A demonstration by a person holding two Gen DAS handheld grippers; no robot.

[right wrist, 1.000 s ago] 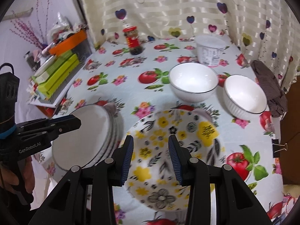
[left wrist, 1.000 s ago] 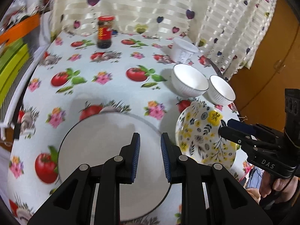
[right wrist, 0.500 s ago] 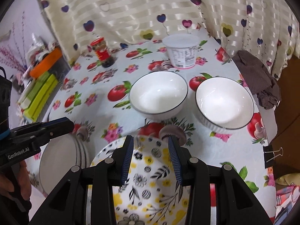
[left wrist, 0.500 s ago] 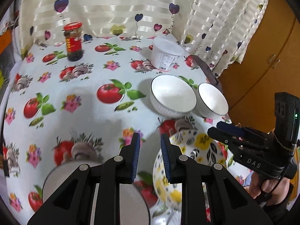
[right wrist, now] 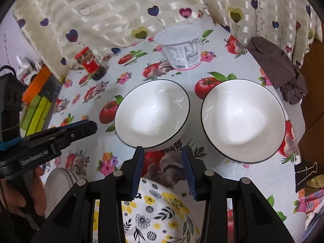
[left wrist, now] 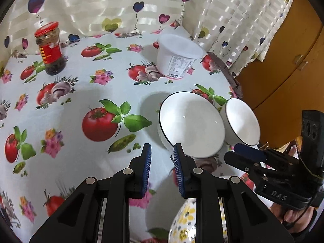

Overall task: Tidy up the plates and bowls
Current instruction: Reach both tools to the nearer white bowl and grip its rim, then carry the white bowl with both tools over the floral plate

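Two white bowls with dark rims stand side by side on the table: the left bowl (right wrist: 151, 113) (left wrist: 191, 124) and the right bowl (right wrist: 242, 119) (left wrist: 242, 126). A yellow floral plate (right wrist: 160, 212) (left wrist: 185, 224) lies just under my grippers. A stack of white plates (right wrist: 58, 184) sits at the lower left. My left gripper (left wrist: 162, 169) is open and empty, just left of the left bowl's near rim. My right gripper (right wrist: 163, 171) is open and empty, above the floral plate's far edge, short of the bowls.
A white lidded tub (right wrist: 182, 46) and a red-capped jar (right wrist: 89, 64) stand at the back by the heart curtain. A brown cloth (right wrist: 279, 68) lies at the right edge. Green and orange items (right wrist: 38, 101) sit at the left. A binder clip (right wrist: 305, 172) holds the tablecloth.
Both grippers have moved forward from over the plates toward the two bowls. The white plate stack has dropped out of the left wrist view. Both stay open and empty.
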